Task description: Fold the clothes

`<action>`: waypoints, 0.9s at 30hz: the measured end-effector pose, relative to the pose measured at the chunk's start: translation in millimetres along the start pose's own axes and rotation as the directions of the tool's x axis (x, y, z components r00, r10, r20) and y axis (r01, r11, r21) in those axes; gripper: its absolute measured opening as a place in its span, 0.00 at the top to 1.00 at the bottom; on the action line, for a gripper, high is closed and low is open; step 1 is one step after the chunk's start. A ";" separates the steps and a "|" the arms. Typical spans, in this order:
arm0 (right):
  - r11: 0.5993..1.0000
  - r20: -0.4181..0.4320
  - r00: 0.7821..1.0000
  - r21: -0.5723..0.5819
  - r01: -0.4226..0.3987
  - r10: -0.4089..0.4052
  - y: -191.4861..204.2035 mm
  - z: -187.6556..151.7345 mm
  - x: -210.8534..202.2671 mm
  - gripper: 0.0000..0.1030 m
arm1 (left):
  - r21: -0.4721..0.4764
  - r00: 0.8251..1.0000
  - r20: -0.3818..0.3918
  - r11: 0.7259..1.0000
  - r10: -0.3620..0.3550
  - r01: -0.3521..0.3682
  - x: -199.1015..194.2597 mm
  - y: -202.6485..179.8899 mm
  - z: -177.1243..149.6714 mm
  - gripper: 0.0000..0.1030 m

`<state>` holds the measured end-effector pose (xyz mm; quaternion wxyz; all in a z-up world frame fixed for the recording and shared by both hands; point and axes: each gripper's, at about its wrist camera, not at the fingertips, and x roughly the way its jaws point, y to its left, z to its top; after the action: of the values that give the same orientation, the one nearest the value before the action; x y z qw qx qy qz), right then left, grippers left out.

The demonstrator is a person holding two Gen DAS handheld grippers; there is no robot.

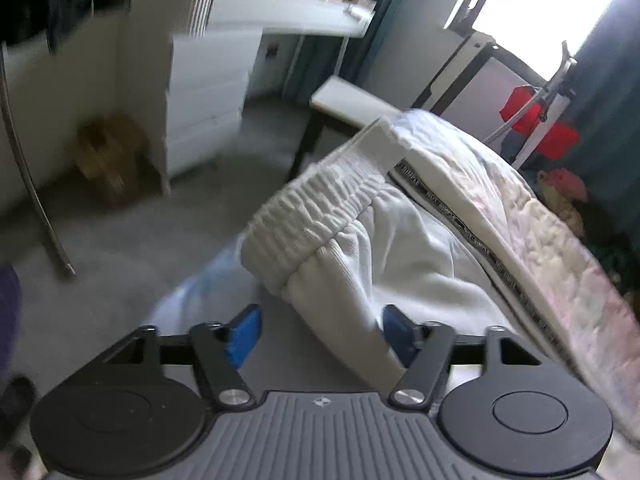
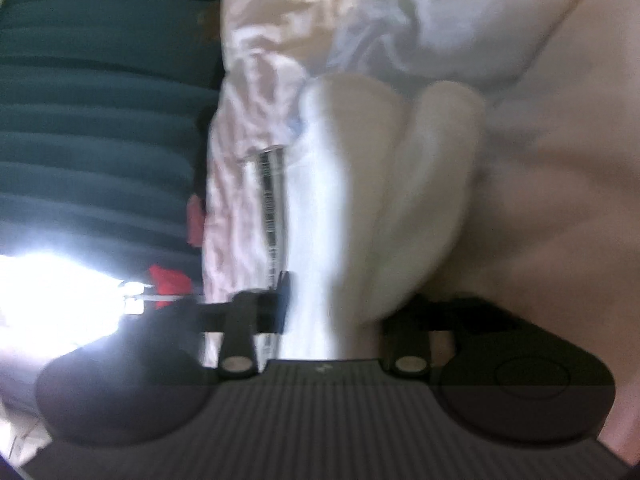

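Note:
A white garment with a ribbed elastic waistband (image 1: 312,216) hangs over the edge of a bed covered by a pale pink quilt (image 1: 540,240). My left gripper (image 1: 320,334) is open just below the waistband. A fold of the white cloth drapes down against its right blue pad (image 1: 396,330), while the left pad stands free. In the blurred right wrist view the same white garment (image 2: 352,200) lies bunched on the quilt (image 2: 248,120). It runs down between the spread fingers of my right gripper (image 2: 344,312), which is open.
Left of the bed is grey carpet with a white drawer unit (image 1: 204,100), a white desk (image 1: 300,16) and a low white bench (image 1: 352,100). A curved metal rod (image 1: 24,160) stands at far left. Red items (image 1: 536,120), teal curtains (image 2: 100,120) and a bright window lie beyond the bed.

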<state>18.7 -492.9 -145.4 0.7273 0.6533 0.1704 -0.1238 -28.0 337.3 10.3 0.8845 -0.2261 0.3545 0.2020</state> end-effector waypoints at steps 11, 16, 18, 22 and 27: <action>0.983 0.104 0.985 -0.143 -0.119 0.134 30.8 -4.7 -12.0 0.19 | 0.165 0.984 0.077 0.976 -0.158 0.144 -25.4 -143.9 -35.0 0.18; 0.989 0.103 0.987 -0.091 -0.117 0.127 16.0 -0.1 -17.8 0.19 | 0.261 0.989 0.037 0.957 -0.142 0.128 12.1 -229.5 -78.5 0.18; 0.990 0.079 0.990 -0.097 -0.107 0.115 7.7 2.4 -13.0 0.19 | 0.325 0.987 0.043 0.936 -0.156 0.134 26.4 -255.9 -100.1 0.18; 0.983 0.038 0.991 -0.141 -0.118 0.124 2.1 7.3 -4.9 0.19 | 0.419 0.982 0.025 0.893 -0.190 0.162 53.0 -285.3 -140.4 0.18; 0.960 0.082 0.981 -0.238 -0.150 0.174 21.0 9.8 7.5 0.19 | 0.560 0.989 0.033 0.822 -0.145 0.102 75.9 -302.0 -172.0 0.15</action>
<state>34.9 -499.9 -128.6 0.8135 0.5691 0.0921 -0.0762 86.7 12.4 -77.9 0.9356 0.0263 0.3498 0.0407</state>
